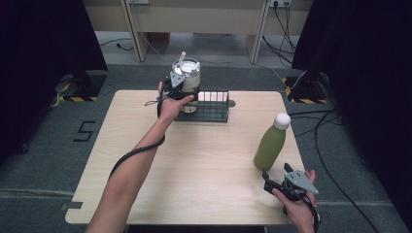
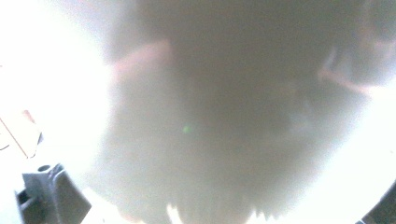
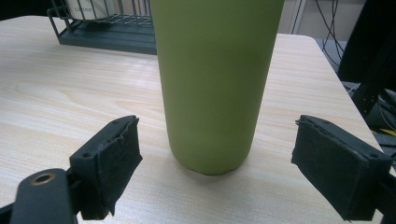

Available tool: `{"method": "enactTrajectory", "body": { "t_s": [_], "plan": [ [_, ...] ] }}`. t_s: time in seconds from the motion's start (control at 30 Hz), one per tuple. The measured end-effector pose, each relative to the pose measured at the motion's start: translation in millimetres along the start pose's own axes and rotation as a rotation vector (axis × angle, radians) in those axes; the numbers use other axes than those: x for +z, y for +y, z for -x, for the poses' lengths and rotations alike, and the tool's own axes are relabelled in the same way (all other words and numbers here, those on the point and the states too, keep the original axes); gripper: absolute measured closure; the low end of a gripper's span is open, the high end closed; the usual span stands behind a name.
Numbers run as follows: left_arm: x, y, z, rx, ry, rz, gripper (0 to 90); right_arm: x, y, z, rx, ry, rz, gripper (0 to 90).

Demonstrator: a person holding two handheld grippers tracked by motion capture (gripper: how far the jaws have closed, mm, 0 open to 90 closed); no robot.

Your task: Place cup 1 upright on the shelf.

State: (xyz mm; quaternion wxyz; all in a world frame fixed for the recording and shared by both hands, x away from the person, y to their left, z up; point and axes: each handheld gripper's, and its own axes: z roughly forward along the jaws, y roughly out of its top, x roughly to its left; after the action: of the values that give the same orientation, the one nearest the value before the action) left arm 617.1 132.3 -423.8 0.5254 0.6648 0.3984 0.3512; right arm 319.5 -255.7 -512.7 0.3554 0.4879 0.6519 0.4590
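A cream tumbler [image 1: 186, 77] with a straw stands in the left end of a black wire rack [image 1: 214, 105] at the table's far side. My left gripper [image 1: 178, 90] is shut on the tumbler's side. In the left gripper view the tumbler [image 2: 210, 116] is a pale blur right in front of the camera. A tall green bottle [image 1: 270, 145] with a white cap stands upright on the right of the table. My right gripper [image 1: 276, 171] sits just in front of it, open. In the right gripper view the bottle [image 3: 210, 84] stands between and beyond the two pads [image 3: 116, 163], apart from both.
The light wooden table [image 1: 204, 165] has bare room across its middle and left. The rack [image 3: 107, 32] shows at the back in the right gripper view. Cables [image 1: 320, 126] lie on the floor to the right, and black stands flank the table's far corners.
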Motion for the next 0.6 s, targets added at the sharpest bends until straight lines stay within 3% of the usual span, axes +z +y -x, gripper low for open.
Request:
{"method": "enactTrajectory", "body": {
  "t_s": [0.6],
  "plan": [
    [-26.2,-1.4,-0.5,0.016,-0.002,0.011,0.0,-1.5,1.1,-0.7,-0.003,-0.004,0.006,14.8]
  ]
}}
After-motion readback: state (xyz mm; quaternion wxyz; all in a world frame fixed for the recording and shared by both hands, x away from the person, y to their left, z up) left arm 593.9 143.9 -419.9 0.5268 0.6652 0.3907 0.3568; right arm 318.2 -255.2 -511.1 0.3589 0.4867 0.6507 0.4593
